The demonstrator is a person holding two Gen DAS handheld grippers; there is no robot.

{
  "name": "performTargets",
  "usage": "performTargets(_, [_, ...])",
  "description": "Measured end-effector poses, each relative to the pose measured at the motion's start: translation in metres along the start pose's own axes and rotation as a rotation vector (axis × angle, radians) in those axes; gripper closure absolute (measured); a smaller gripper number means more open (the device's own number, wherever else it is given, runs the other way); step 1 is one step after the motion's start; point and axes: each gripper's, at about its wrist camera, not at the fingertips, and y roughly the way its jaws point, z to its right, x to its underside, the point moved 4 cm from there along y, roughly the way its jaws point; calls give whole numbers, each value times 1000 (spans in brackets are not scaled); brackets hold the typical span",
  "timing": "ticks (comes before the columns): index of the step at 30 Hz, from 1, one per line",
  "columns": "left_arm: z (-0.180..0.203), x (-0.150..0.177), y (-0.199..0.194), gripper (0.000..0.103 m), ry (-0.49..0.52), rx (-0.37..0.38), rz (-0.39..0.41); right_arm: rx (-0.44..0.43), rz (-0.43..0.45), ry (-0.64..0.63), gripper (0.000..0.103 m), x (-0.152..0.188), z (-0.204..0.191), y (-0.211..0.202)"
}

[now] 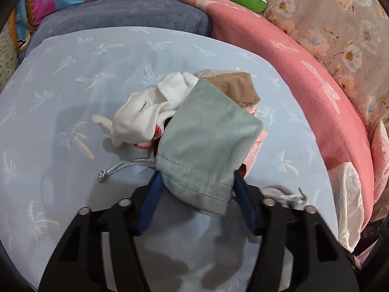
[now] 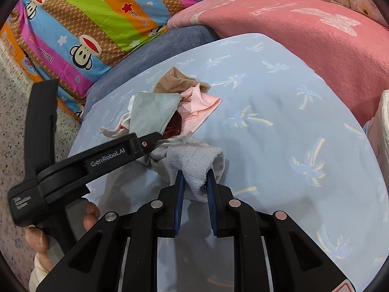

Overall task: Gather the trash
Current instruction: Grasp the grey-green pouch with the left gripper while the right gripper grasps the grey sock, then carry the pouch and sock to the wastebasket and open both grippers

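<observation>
On the light blue sheet (image 1: 73, 77) with palm trees lies a small heap of soft things. The left gripper (image 1: 197, 189) has its blue fingers (image 1: 150, 194) on both sides of the open end of a grey-green pouch (image 1: 209, 141), and they press on it. The pouch points up toward 12 o'clock. A white sock (image 1: 143, 114) lies at 10 o'clock from the pouch, and a tan cloth (image 1: 235, 85) peeks out at 1 o'clock. The right gripper (image 2: 196, 177) has its jaws squeezed tight on a grey sock (image 2: 194, 165). From the grey sock, a pink cloth (image 2: 201, 107) lies at 12 o'clock. A pink blanket (image 2: 304, 31) sits at 2 o'clock.
</observation>
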Motion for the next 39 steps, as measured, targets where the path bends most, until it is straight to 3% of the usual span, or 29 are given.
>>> performTargets(3, [1,1,-4,77,7,13,-8,4,12,16,86,-1,6,-6])
performTargets(6, [2,1,-13,84,9,3,9,10,31,25,86,-4,11,-15])
performTargets(20, [34,-5,-78,86,53,50,127,6,180,43,86,-29,24,-87])
performTargets(28, [55,6,-89,86,74,118,130,1,212,48,86,-26,30,-112])
performTargets(39, [88,13,-100,86,142,128,153,4,254,57,86,-27,37,-136])
